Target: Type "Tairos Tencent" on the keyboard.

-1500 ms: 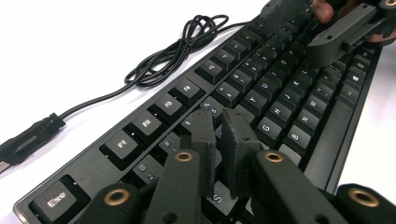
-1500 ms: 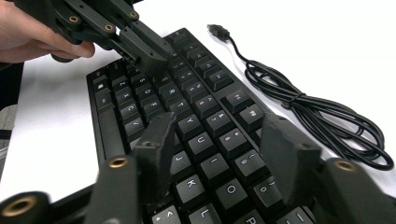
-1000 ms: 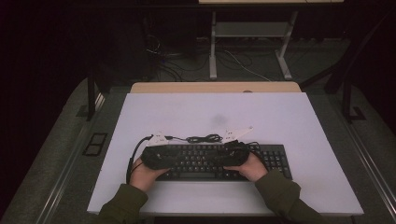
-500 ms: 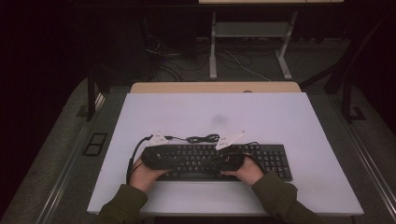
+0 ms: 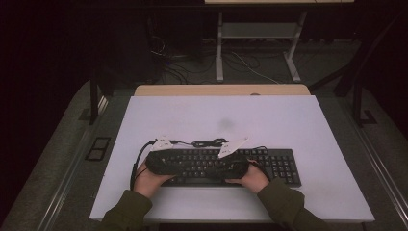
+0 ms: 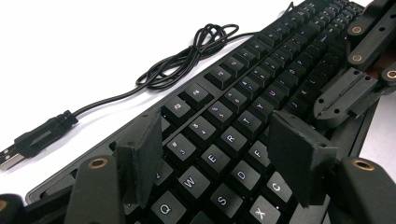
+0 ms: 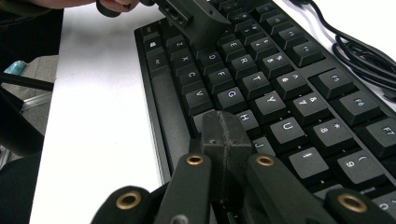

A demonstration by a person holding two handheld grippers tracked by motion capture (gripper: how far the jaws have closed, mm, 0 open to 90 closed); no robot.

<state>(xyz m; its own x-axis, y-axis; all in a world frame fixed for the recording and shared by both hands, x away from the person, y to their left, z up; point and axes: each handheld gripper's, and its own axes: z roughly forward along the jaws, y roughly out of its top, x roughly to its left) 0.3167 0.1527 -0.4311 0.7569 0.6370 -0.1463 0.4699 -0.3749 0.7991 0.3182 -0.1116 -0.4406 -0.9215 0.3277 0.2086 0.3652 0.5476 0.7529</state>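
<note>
— So, what's on the table (image 5: 308, 125)?

— One black keyboard (image 5: 269, 161), lying along the near edge, long axis left to right, closer to the right corner. Its one cable (image 6: 177, 65) is coiled just behind it, plug (image 6: 32, 140) loose on the tabletop.

— And the tongs?

— Two. The left gripper (image 6: 224, 154) hovers over the letter keys with jaws spread, Q to C beneath them. The right gripper (image 7: 224, 135) has its jaws pressed together, nothing between, tip low near H; whether it touches a key I cannot tell.

— Which is nearer?

— Both sit over the keyboard's left half; the right one looks closest to a key.
</note>
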